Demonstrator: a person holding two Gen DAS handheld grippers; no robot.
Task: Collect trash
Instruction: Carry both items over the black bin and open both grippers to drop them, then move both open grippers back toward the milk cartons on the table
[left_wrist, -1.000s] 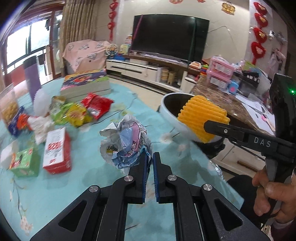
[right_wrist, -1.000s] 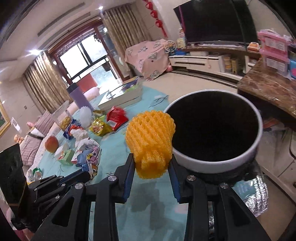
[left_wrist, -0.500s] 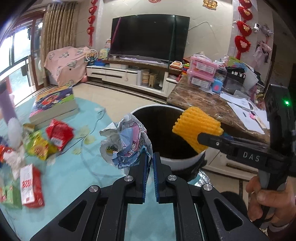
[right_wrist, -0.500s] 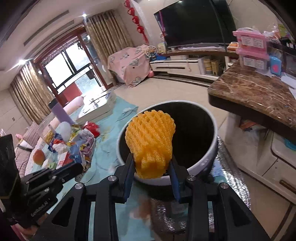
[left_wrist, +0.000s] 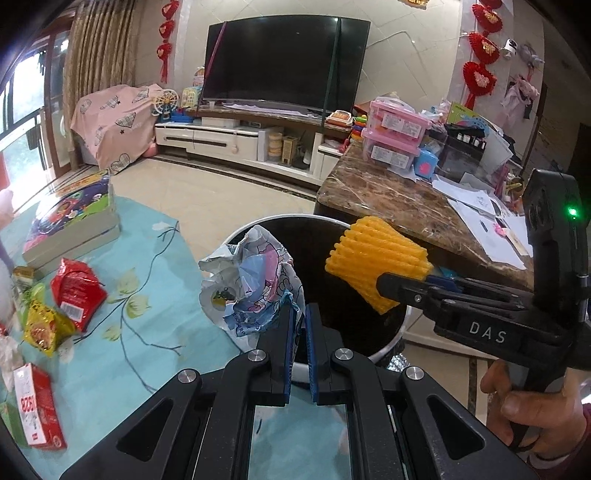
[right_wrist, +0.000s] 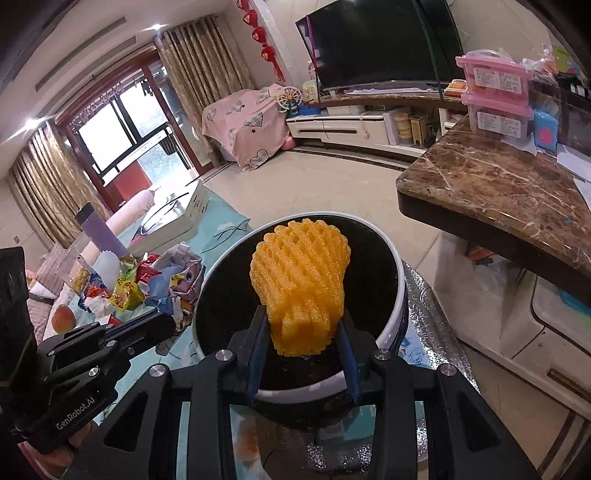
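One round white-rimmed bin with a black inside (right_wrist: 400, 295) sits just beyond both sets of fingers, off the edge of the blue flowered bench (left_wrist: 155, 332). The left gripper (left_wrist: 300, 314), fingers nearly together, pinches one crumpled printed plastic bag (left_wrist: 251, 288) over the bin's near rim. The right gripper (right_wrist: 301, 328), fingers narrow, clamps one yellow foam fruit net (right_wrist: 301, 280) above the opening. Risk: the bag, released here, could catch the rim and drop outside. Two red wrappers remain on the bench.
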